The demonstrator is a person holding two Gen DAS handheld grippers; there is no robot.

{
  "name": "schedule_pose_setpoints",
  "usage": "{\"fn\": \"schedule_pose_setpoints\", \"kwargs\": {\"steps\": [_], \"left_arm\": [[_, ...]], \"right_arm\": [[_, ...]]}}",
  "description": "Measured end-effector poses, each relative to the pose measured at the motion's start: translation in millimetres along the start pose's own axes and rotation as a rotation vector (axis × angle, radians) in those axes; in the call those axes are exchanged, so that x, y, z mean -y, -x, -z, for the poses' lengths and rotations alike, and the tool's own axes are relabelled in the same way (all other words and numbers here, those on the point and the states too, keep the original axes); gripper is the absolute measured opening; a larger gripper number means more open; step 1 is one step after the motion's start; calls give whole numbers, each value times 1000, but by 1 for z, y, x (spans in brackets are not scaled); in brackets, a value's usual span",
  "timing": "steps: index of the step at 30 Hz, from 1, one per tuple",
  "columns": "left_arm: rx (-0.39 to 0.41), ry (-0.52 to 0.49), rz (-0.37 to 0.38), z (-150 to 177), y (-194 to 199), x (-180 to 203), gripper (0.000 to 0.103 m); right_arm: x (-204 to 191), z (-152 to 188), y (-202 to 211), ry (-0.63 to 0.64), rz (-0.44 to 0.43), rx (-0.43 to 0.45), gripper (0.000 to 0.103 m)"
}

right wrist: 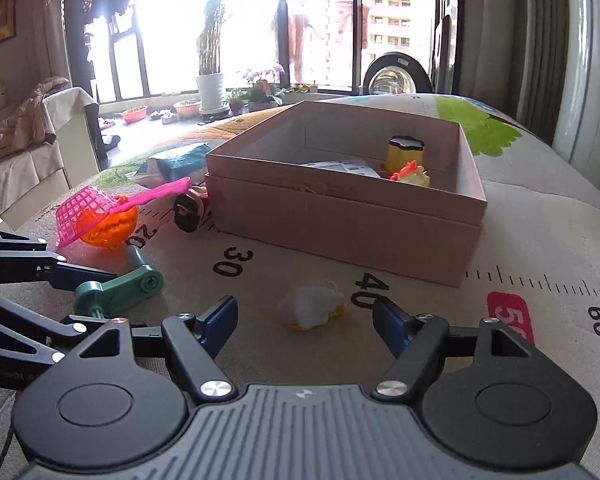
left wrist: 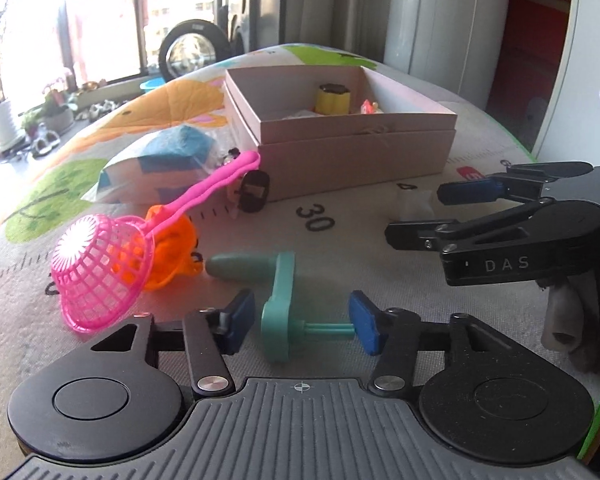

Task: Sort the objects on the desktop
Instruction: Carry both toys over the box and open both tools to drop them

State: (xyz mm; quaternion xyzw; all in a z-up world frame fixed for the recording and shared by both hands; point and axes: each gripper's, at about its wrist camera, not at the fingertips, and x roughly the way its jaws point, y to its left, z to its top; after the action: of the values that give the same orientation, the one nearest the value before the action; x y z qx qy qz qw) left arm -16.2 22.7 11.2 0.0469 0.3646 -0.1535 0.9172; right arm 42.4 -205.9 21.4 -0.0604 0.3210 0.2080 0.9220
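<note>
A teal plastic crank toy lies on the mat between the open fingers of my left gripper; it also shows in the right wrist view. A pink net scoop rests over an orange ball. A small white and yellow object lies just ahead of my open right gripper. The right gripper shows in the left wrist view, open around the white object. The open cardboard box holds a yellow cup and a red and yellow toy.
A blue and white bag and a small black wheeled toy lie left of the box. The printed mat has ruler marks. Windows, plants and a chair stand beyond the table.
</note>
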Motion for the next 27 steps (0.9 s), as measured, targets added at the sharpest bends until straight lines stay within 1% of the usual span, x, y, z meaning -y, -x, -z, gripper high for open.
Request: {"fn": "schedule_pose_setpoints", "kwargs": {"steps": [1, 2, 3, 4, 6, 8, 10, 12, 16, 18, 19, 20, 22, 25, 27], "left_arm": [[1, -9, 0, 0, 1, 0, 49], [2, -12, 2, 1, 3, 0, 49], [5, -19, 5, 3, 6, -1, 49], [9, -29, 2, 4, 9, 0, 49], [25, -52, -7, 7, 18, 3, 49], [49, -67, -1, 5, 29, 6, 48], [90, -82, 5, 0, 42, 8, 48], [139, -103, 11, -12, 55, 11, 48], [263, -167, 6, -52, 73, 23, 48], [334, -212, 8, -75, 76, 30, 48], [369, -232, 12, -88, 74, 35, 48], [387, -239, 15, -100, 69, 37, 48], [394, -240, 20, -125, 52, 41, 48], [382, -230, 19, -152, 13, 43, 48], [358, -197, 4, -163, -13, 39, 48]], "right_arm": [[-2, -1, -4, 6, 7, -9, 66], [-2, -2, -9, 9, 6, -24, 53], [-2, -3, -10, 8, 7, -24, 51], [-1, -4, -9, 6, 7, -28, 39], [2, -7, -5, -11, -7, -35, 40], [6, -9, 7, -7, -14, -34, 40], [11, -15, 24, -8, -38, -31, 40], [18, -25, 45, -18, -59, -4, 40], [39, -67, 97, -51, -57, 142, 40], [48, -86, 111, -64, -53, 198, 40], [52, -97, 115, -62, -37, 224, 40], [56, -106, 114, -58, -18, 237, 40], [64, -121, 103, -63, 16, 237, 40], [76, -135, 72, -84, 42, 199, 40], [85, -144, 42, -115, 53, 157, 40]]}}
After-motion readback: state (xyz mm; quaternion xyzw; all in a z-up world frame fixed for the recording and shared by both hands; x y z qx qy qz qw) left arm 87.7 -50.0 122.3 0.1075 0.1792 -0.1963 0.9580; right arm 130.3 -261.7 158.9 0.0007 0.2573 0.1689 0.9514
